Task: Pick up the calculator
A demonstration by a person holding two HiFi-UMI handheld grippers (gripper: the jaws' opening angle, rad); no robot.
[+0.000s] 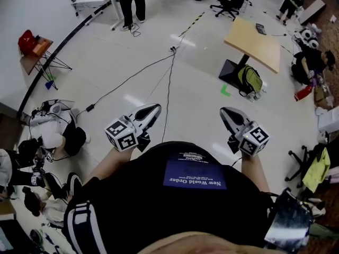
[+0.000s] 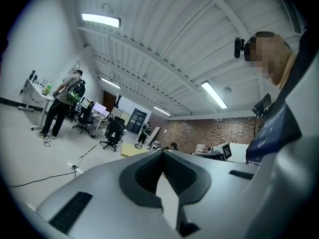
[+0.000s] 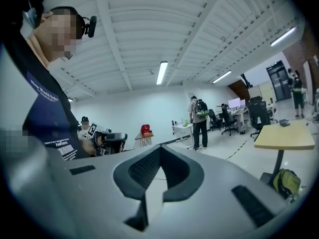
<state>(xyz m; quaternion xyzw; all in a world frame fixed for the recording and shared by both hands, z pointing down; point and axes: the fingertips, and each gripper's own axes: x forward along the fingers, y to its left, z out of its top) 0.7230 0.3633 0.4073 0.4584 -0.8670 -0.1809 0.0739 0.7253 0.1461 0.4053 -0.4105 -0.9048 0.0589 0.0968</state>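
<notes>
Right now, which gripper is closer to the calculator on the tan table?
Right. In the head view the calculator lies on the table far ahead; the right gripper is below it and slightly left, the left gripper much further left. Neither is close.

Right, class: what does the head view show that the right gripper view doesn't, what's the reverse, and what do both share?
Head view only: the green floor mark. Right gripper view only: the ceiling lights and the wearer's head camera. Both: the table, the backpack by its foot, and the right gripper, jaws shut.
</notes>
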